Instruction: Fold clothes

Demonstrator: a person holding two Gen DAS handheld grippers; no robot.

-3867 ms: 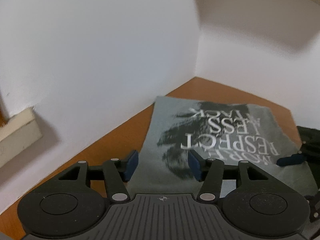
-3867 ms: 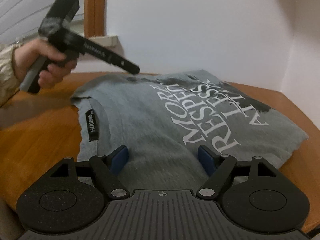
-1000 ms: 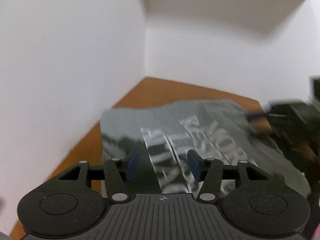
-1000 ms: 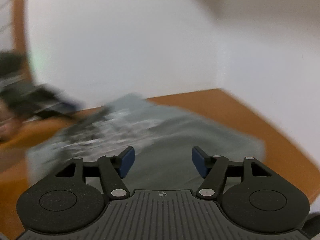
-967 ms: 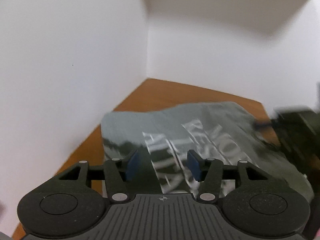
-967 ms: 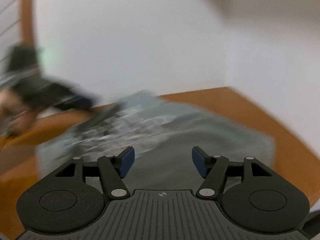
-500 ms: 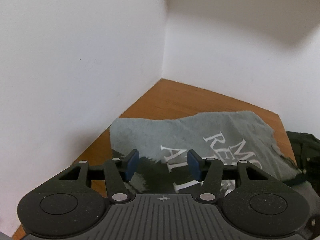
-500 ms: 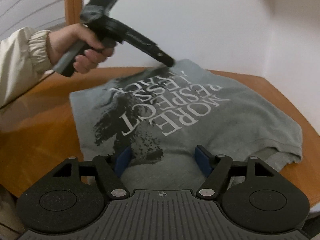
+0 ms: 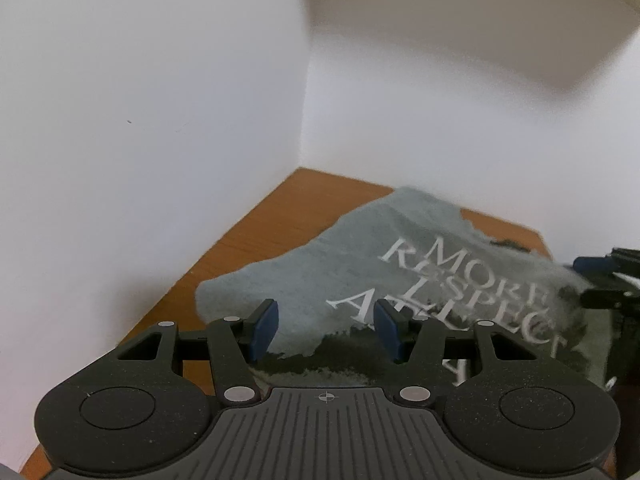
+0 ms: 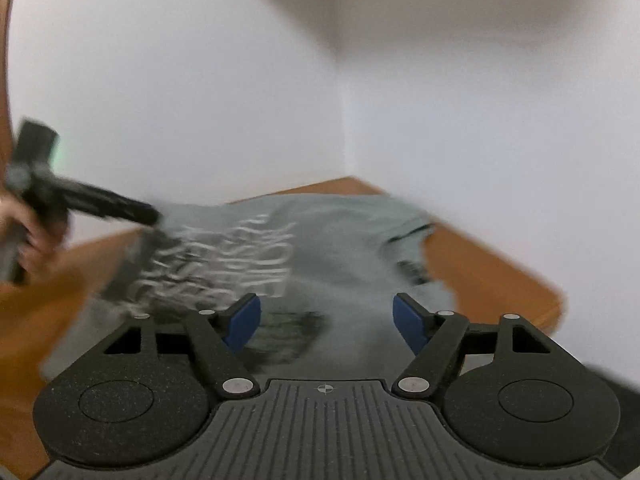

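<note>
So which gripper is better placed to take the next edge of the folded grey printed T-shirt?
Probably left: the left gripper sits steady, jaws open over the grey printed T-shirt's near edge. The right gripper is blurred, jaws opening over mid-cloth.

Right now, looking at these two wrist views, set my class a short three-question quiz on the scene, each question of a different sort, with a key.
1. True or false: the grey T-shirt hangs on a rack.
2. Which colour is the lettering printed on the shirt? A red, B white, C yellow.
3. Fill in: the shirt lies on a wooden ____ set into a corner of white walls.

Key:
1. False; it lies on the table.
2. B, white.
3. Table. In each wrist view, the left gripper and right gripper show the shirt beyond parted pads, nothing pinched; the right jaws are opening.
</note>
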